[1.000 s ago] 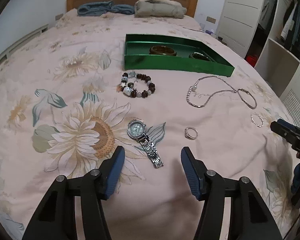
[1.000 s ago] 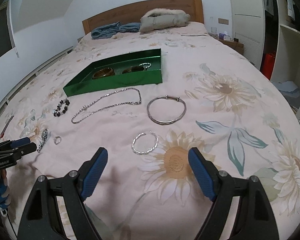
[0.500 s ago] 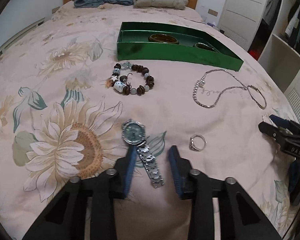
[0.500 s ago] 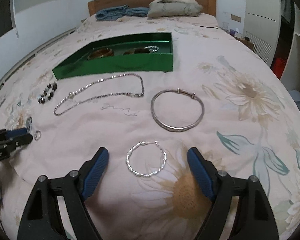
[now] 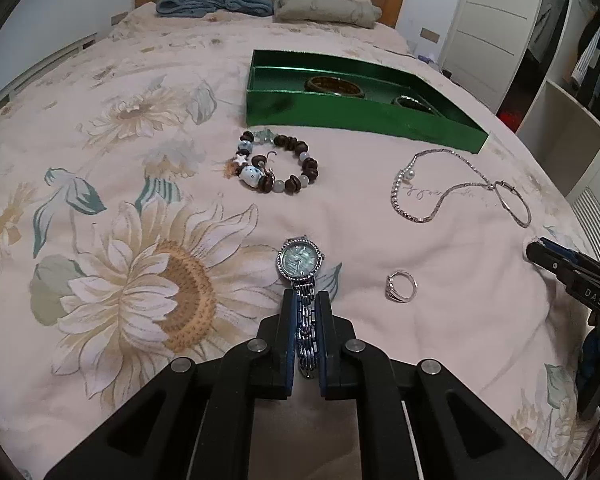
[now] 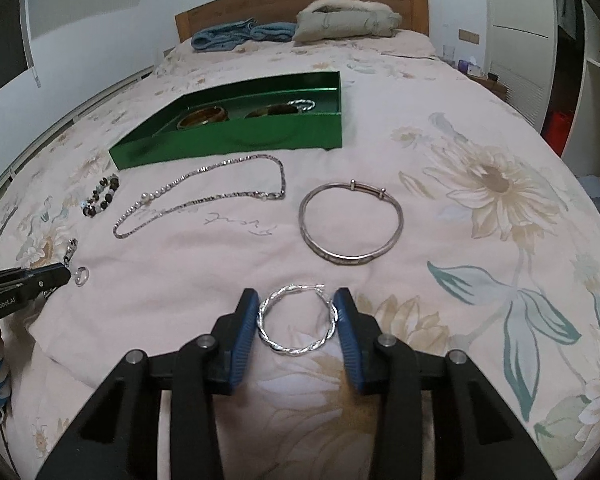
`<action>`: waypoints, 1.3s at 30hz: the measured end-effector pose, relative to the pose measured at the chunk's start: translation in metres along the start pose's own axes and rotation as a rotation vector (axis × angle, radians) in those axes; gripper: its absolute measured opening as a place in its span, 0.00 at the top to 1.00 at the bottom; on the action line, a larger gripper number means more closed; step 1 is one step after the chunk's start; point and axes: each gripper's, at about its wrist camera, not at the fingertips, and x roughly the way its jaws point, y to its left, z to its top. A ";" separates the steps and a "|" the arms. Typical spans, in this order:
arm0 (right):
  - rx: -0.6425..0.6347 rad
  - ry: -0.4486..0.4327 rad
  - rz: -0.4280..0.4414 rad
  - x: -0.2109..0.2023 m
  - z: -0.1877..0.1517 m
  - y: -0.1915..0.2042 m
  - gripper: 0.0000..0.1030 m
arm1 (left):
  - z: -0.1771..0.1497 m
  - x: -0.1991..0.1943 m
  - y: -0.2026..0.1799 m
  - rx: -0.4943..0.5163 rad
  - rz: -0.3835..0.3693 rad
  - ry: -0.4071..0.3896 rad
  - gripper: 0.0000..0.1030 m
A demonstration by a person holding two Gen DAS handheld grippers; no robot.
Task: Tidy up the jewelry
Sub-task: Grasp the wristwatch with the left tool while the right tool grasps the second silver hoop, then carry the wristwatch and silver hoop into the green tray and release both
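Note:
On the floral bedspread lies a silver watch, and my left gripper is shut on its metal band just below the face. In the right wrist view a twisted silver hoop lies between the pads of my right gripper. Those jaws are closing, and the pads touch the hoop on both sides. Loose on the bed are a bead bracelet, a chain necklace, a silver bangle and a small ring. Farther back, the green box holds bangles.
Folded clothes and a blue garment lie by the wooden headboard. A wardrobe with open shelves stands to the right of the bed. The right gripper's tip shows at the right edge of the left wrist view.
The left jaws came together on the watch band. The right gripper came down over the twisted hoop, and its jaws narrowed until they reached the hoop's sides.

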 end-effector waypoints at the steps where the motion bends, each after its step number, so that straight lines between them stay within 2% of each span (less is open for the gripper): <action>1: 0.004 -0.007 0.001 -0.003 0.000 0.000 0.64 | 0.000 -0.003 0.000 -0.003 -0.002 -0.007 0.92; 7: 0.014 -0.041 0.007 -0.026 0.002 0.004 0.64 | 0.005 -0.022 0.000 -0.013 -0.025 -0.042 0.92; 13: 0.008 -0.096 0.024 -0.052 0.021 0.015 0.64 | 0.024 -0.046 -0.003 -0.017 -0.069 -0.096 0.92; 17: -0.002 -0.149 0.041 -0.070 0.045 0.026 0.64 | 0.048 -0.061 -0.002 -0.032 -0.102 -0.133 0.92; 24: 0.009 -0.213 0.075 -0.078 0.104 0.035 0.64 | 0.117 -0.069 -0.005 -0.048 -0.121 -0.186 0.92; 31: 0.023 -0.236 0.068 -0.040 0.164 0.040 0.64 | 0.173 -0.038 -0.004 -0.059 -0.093 -0.174 0.92; 39: 0.044 -0.121 0.061 0.061 0.188 0.036 0.64 | 0.224 0.041 0.000 -0.056 -0.010 -0.097 0.92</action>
